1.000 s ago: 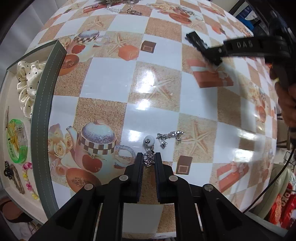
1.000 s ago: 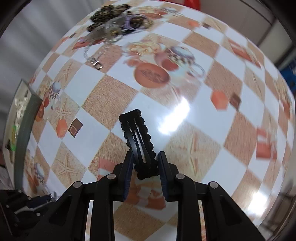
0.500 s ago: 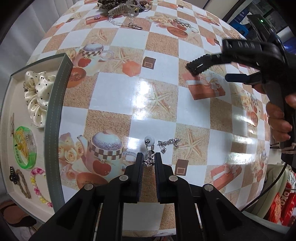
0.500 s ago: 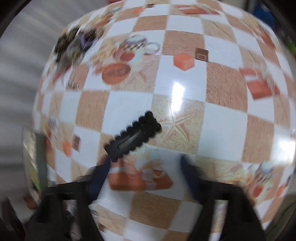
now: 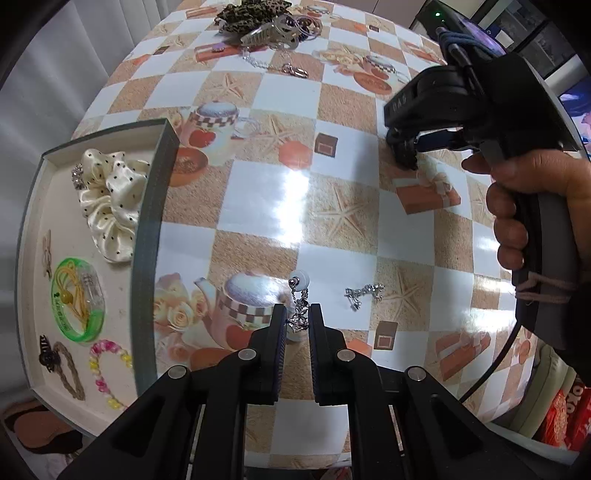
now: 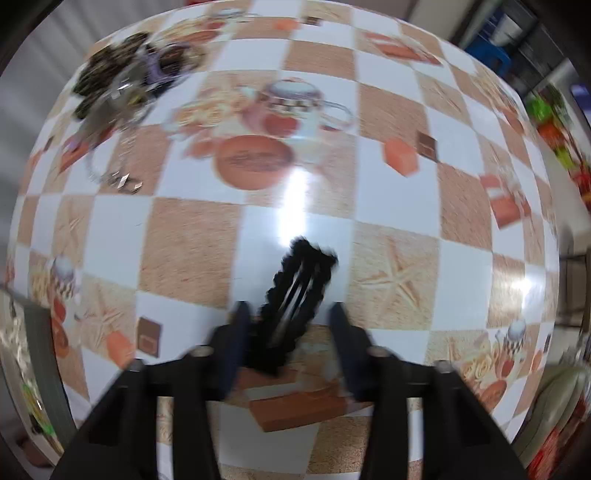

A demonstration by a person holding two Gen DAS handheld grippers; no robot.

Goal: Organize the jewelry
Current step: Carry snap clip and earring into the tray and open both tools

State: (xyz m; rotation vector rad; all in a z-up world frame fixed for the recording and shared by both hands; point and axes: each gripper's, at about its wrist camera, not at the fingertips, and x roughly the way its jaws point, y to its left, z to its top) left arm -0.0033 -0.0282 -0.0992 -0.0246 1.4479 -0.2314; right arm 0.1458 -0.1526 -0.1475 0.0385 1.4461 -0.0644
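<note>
left claw (image 5: 297, 320) clenched on silver earring (image 5: 300, 314); right claw (image 6: 286, 325), closing, straddles black hair clip (image 6: 295, 291); tray (image 5: 147, 236) beside.

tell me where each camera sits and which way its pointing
Left wrist: on the left hand-held gripper, looking steeply down at the table; its jaws pinch a silver earring; the tray lies left, the person's hand right.
Right wrist: on the right hand-held gripper, looking straight down; its jaws have just been closing around a black hair clip, a gap still showing.
Shared: the checked tablecloth, the tray, the far jewelry pile.
</note>
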